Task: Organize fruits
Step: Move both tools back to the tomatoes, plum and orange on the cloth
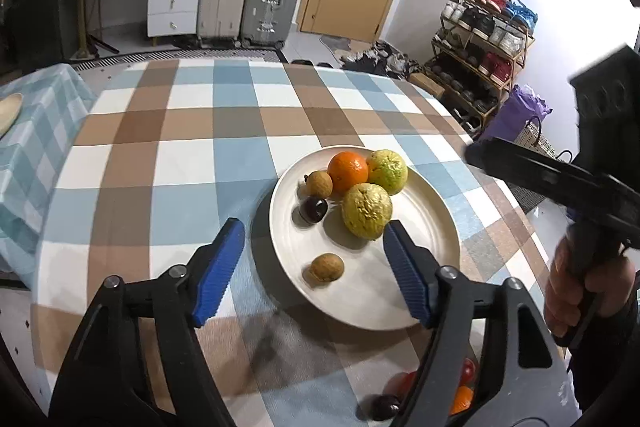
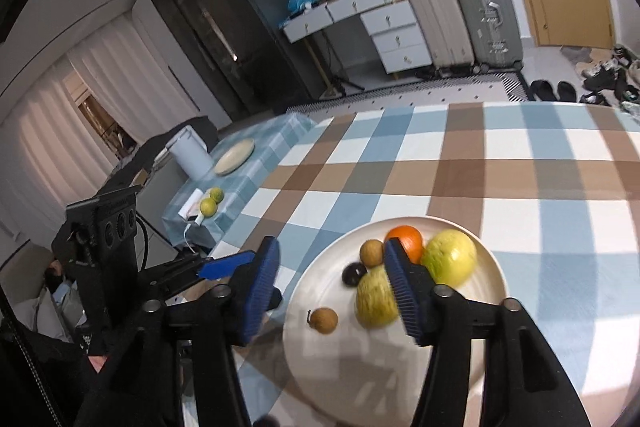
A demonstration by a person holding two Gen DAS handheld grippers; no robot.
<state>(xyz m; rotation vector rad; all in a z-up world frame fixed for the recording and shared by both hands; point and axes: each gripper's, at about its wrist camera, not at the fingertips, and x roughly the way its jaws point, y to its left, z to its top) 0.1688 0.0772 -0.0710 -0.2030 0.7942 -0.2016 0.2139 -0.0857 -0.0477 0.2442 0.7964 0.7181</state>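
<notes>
Cream ceramic plate (image 1: 436, 223) sits on the checked tablecloth (image 1: 192, 155) and serves as the reference point. On the plate: an orange (image 1: 347, 171) at the far side, touching a yellow-green guava-like fruit (image 1: 387, 167) to its right; a second, wrinkled yellow-green fruit (image 1: 366, 211) just in front of both; a brown longan (image 1: 320, 183) left of the orange; a dark cherry-like fruit (image 1: 313, 209) just in front of that longan; a second longan (image 1: 327, 267) alone at the near side. Six fruits plated, so the task looks well advanced. Left to do, by judgement: a few red, orange and dark fruits (image 1: 460, 387) lie on the cloth near the plate's near rim, partly hidden behind the left gripper; their number cannot be told. Left gripper (image 1: 316, 271) is released, nothing between its blue pads. Right gripper (image 2: 332, 291) likewise stands spread and empty above the plate's left side. Two green citrus fruits (image 2: 211, 201) rest on a side table (image 2: 256, 143) well apart from the plate, beside a second, empty dish (image 2: 235, 155).
</notes>
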